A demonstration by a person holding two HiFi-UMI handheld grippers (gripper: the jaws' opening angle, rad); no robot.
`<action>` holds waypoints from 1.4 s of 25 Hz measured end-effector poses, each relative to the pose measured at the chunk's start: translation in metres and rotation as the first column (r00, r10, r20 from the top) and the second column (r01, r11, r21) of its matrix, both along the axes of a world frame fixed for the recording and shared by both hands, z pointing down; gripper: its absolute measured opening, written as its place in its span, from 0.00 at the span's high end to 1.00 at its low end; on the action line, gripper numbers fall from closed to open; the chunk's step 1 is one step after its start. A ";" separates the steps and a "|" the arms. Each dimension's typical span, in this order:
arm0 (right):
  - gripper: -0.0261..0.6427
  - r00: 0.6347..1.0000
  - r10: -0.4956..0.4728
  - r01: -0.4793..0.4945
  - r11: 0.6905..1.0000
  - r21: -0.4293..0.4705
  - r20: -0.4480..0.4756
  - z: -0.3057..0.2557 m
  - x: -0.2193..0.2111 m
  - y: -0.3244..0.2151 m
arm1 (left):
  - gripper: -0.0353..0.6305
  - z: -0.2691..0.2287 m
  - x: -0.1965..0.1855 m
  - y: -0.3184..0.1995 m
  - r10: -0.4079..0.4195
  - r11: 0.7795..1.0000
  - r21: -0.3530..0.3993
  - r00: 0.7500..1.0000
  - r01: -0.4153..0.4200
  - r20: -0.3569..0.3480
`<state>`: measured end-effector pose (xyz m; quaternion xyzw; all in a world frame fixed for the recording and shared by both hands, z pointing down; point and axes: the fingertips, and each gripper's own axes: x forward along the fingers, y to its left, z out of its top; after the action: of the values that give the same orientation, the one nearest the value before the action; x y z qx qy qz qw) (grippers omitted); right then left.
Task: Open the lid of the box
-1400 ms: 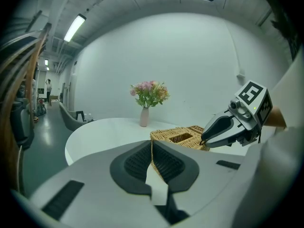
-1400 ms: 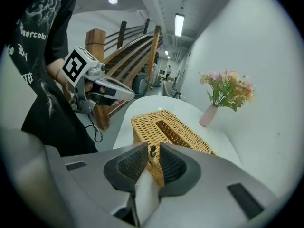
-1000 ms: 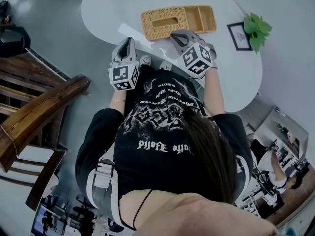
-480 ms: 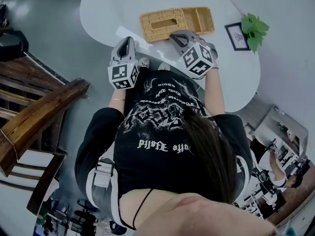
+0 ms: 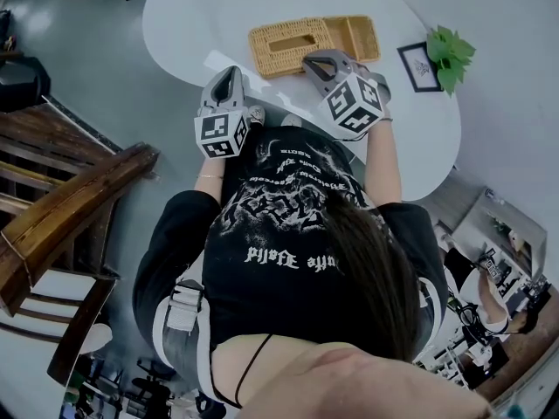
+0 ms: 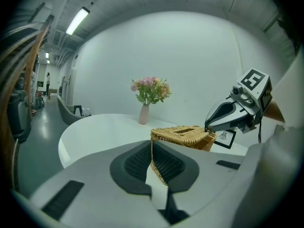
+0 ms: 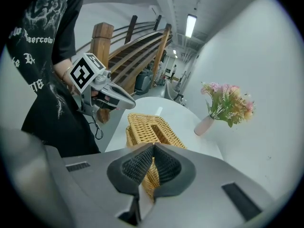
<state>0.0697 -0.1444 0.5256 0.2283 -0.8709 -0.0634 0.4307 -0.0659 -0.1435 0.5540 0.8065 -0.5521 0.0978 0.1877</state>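
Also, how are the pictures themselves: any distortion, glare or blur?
Head view: strong fisheye, the table rim bends, a glare streak lies near the box. Left gripper view: dark round vignette, bright lamp. Right gripper view: same vignette; flowers slightly soft.

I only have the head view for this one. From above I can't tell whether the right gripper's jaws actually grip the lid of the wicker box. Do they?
Observer: Yes. Its own view shows the right gripper with its jaws closed on the woven edge of the lid.
Operator: And the other one?
Observer: The left gripper has its jaws together on nothing; the box stands beyond them.
Operator: Anything past the top of my frame?
Observer: A vase of flowers stands farther along, beyond the box.
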 end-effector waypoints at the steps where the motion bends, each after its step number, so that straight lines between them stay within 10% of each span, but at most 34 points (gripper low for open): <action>1: 0.91 1.000 -0.003 0.003 1.000 0.003 -0.003 -0.001 0.000 -0.001 | 0.91 0.000 0.000 0.000 0.001 1.000 -0.001 1.000 -0.001 0.000; 35: 0.91 0.999 -0.042 0.042 0.997 0.064 0.005 -0.057 -0.011 -0.031 | 0.91 -0.036 0.002 -0.012 -0.032 0.999 0.017 0.999 0.031 0.019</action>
<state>0.0591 -0.1757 0.4682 0.2238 -0.8744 -0.0993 0.4190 -0.0643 -0.1560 0.5179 0.7983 -0.5673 0.0979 0.1770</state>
